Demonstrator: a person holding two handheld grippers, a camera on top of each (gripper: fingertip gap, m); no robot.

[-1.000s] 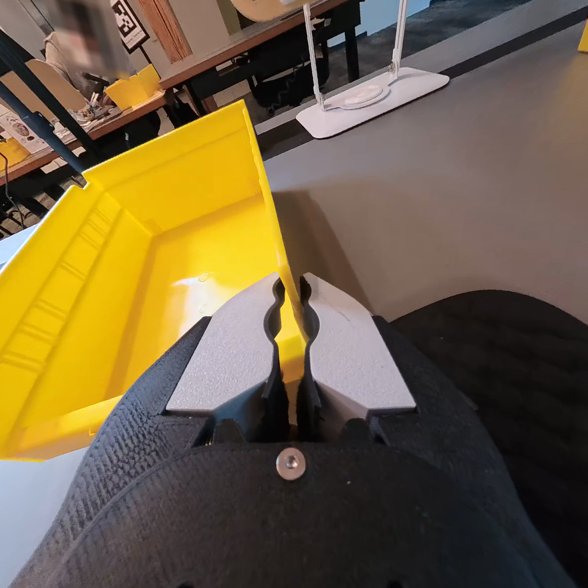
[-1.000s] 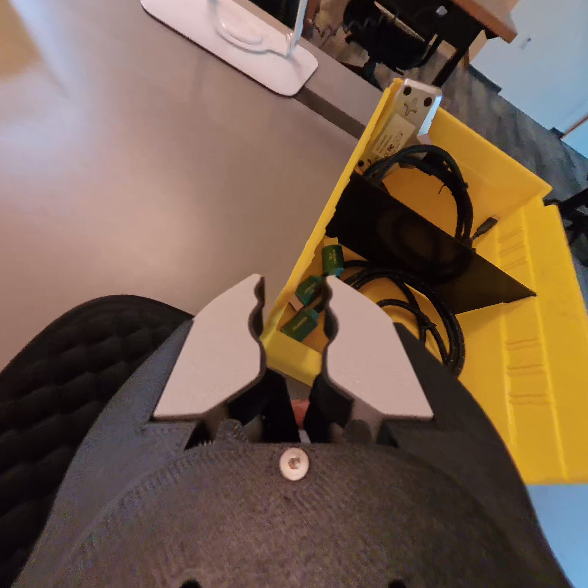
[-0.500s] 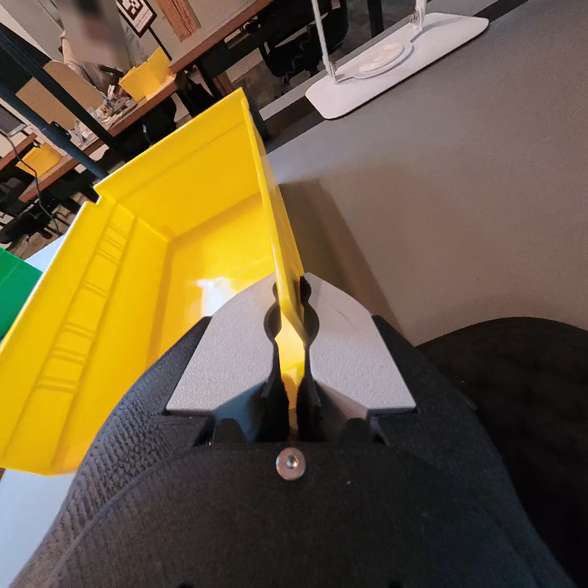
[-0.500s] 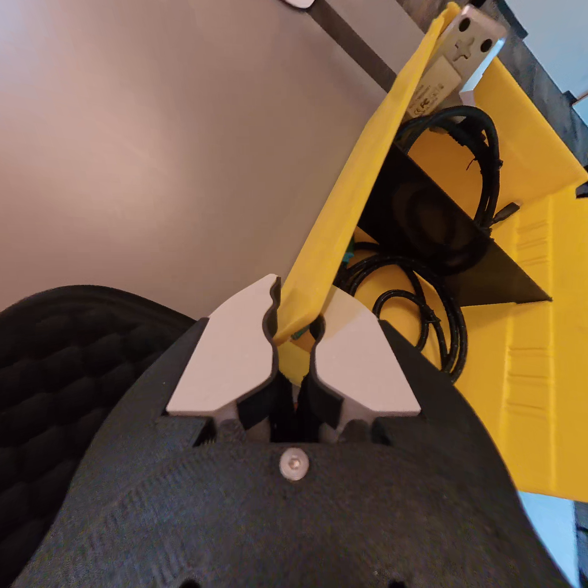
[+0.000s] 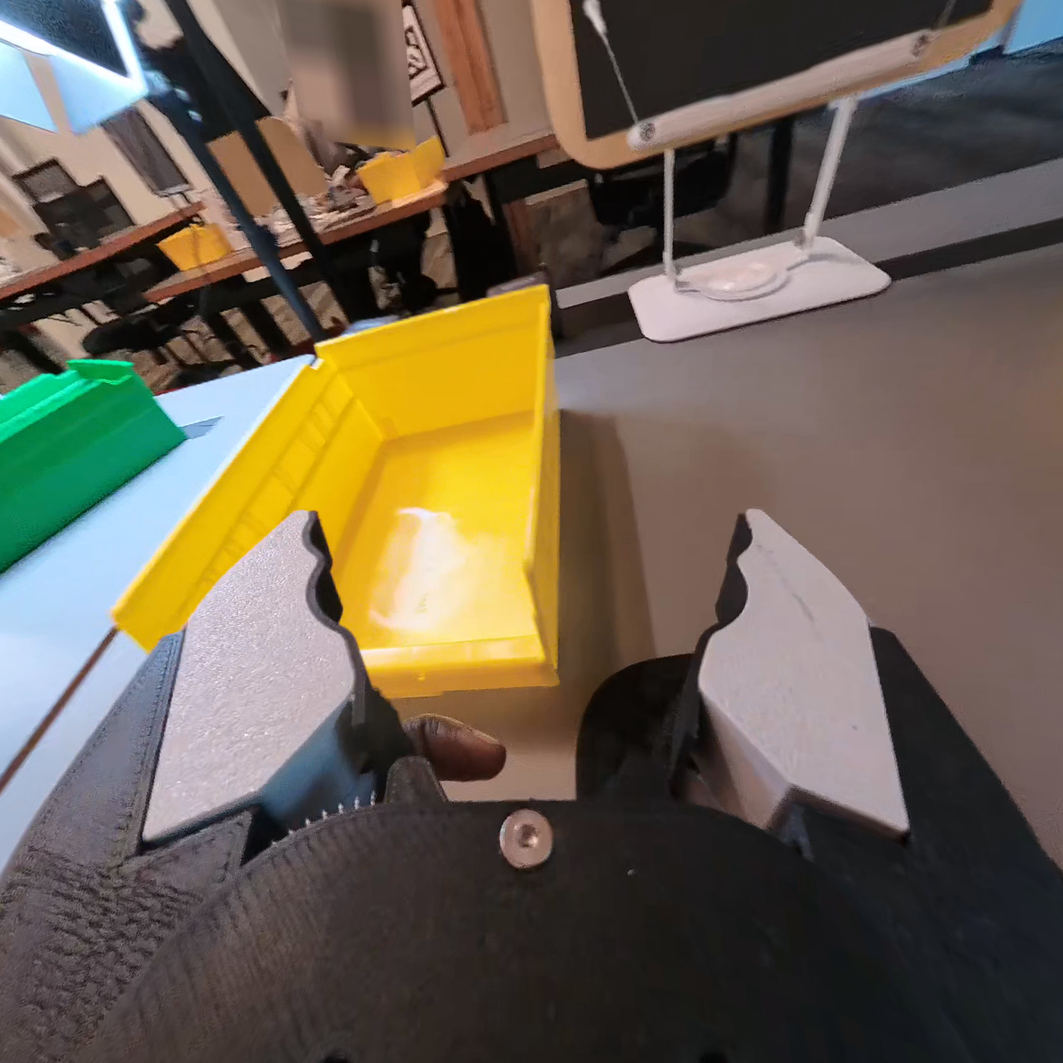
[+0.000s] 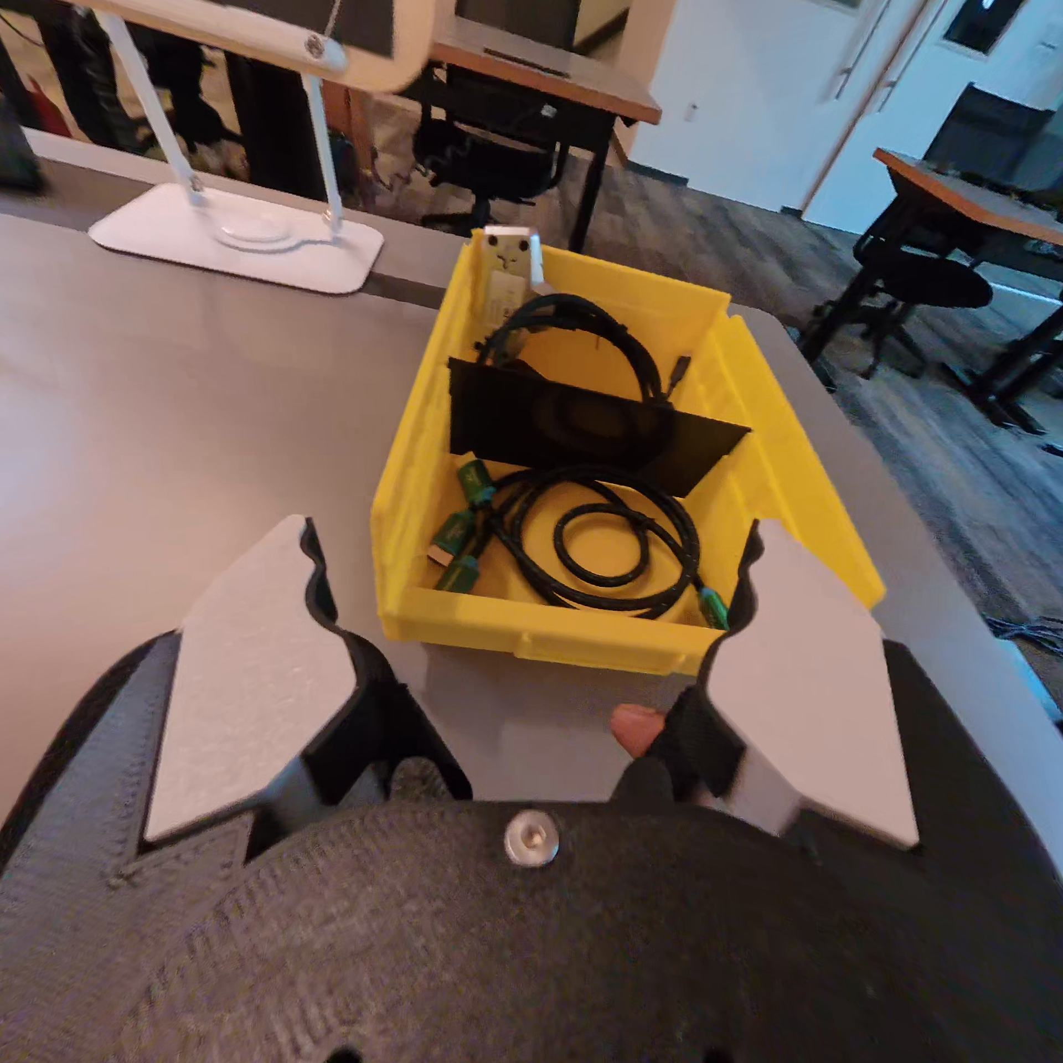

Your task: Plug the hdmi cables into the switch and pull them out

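In the right wrist view a yellow bin (image 6: 581,635) stands on the grey table, split by a black divider (image 6: 575,420). Its near part holds coiled black HDMI cables (image 6: 610,540) with green plugs (image 6: 460,529). Its far part holds another black cable (image 6: 581,322) and a silver switch box (image 6: 509,259) leaning in the far left corner. My right gripper (image 6: 529,552) is open and empty just in front of this bin. In the left wrist view an empty yellow bin (image 5: 448,517) stands on the table. My left gripper (image 5: 529,546) is open and empty in front of it.
A white lamp base (image 5: 759,293) with two thin posts stands at the table's far edge; it also shows in the right wrist view (image 6: 241,241). A green bin (image 5: 69,443) sits left of the empty yellow bin. A black pad (image 5: 627,713) lies near the left gripper.
Both grippers have let go of the yellow bin walls they were pinching, opened wide and drawn back. Both bins now rest flat on the table.
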